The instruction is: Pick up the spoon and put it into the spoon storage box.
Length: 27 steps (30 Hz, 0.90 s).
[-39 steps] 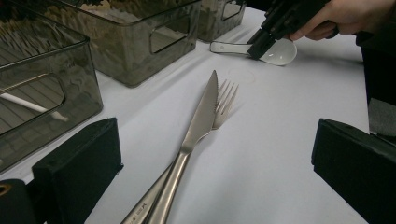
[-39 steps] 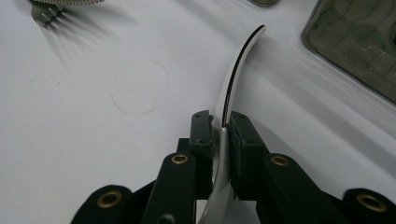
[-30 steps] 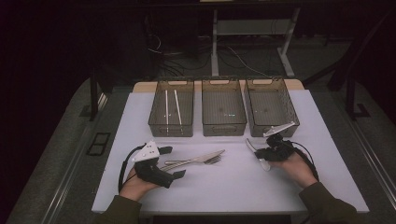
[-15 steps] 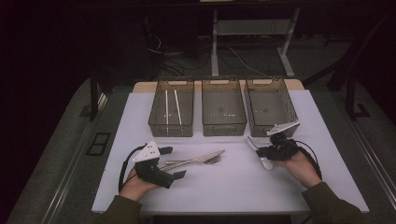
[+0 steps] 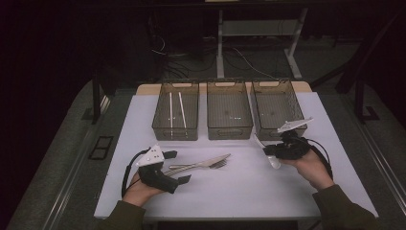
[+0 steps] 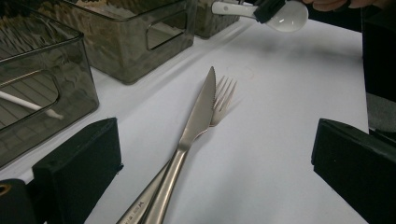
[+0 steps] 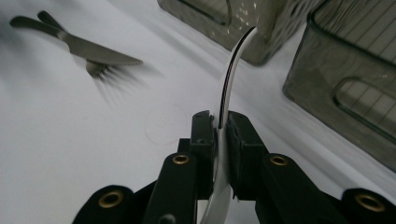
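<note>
A small engraved mark sits low on the knife (image 6: pixel 198 122) handle, too fine to read. The knife lies across the fork (image 6: pixel 222 100) on the white surface (image 5: pixel 230 191), their handle ends cut off in the left gripper view. The right tool (image 5: pixel 271 151) is clamped on the white spoon (image 7: pixel 229 81), apparently just clear of the surface, before the right bin (image 5: pixel 277 108). The left tool (image 5: pixel 176 166) stands apart beside the cutlery.

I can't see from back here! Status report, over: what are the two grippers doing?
Right gripper shut on white spoon, lifted off table. Left gripper open, resting by knife and fork. Nothing between spoon and right bin. Over.
</note>
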Motion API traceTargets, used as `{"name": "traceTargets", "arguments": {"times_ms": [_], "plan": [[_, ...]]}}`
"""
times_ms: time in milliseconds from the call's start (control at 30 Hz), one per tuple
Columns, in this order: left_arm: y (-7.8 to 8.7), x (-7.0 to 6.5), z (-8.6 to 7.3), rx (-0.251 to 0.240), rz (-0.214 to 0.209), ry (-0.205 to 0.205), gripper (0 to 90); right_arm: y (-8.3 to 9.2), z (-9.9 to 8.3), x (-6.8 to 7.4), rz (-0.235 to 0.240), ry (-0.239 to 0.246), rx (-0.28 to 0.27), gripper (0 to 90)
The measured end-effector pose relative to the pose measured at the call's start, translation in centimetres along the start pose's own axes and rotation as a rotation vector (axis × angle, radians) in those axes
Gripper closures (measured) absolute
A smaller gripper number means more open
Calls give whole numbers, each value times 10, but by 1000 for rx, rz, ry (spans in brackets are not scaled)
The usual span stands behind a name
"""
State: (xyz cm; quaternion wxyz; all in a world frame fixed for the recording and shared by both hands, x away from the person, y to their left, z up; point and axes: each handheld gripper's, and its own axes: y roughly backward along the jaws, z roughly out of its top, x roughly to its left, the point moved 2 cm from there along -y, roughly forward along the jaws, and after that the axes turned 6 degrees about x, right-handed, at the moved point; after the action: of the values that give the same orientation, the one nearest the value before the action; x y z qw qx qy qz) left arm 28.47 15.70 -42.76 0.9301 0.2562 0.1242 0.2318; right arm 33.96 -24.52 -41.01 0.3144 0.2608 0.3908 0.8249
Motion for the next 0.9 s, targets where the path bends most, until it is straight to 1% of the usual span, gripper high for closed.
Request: {"name": "traceTargets", "arguments": {"times_ms": [267,333,533,733,900], "plan": [[0,0,0,0,2,1,7,8,10,3,5,8,-28,811],[0,-1,0,0,0,4,7,10,14,3,5,2,-42,811],[-1,0,0,2,-1,-1,7,14,25,4,13,6,-63,811],[-1,-1,0,4,-2,-1,7,13,38,3,22,5,-83,811],[-1,-1,0,1,-1,2,7,10,54,3,22,5,-100,811]]}}
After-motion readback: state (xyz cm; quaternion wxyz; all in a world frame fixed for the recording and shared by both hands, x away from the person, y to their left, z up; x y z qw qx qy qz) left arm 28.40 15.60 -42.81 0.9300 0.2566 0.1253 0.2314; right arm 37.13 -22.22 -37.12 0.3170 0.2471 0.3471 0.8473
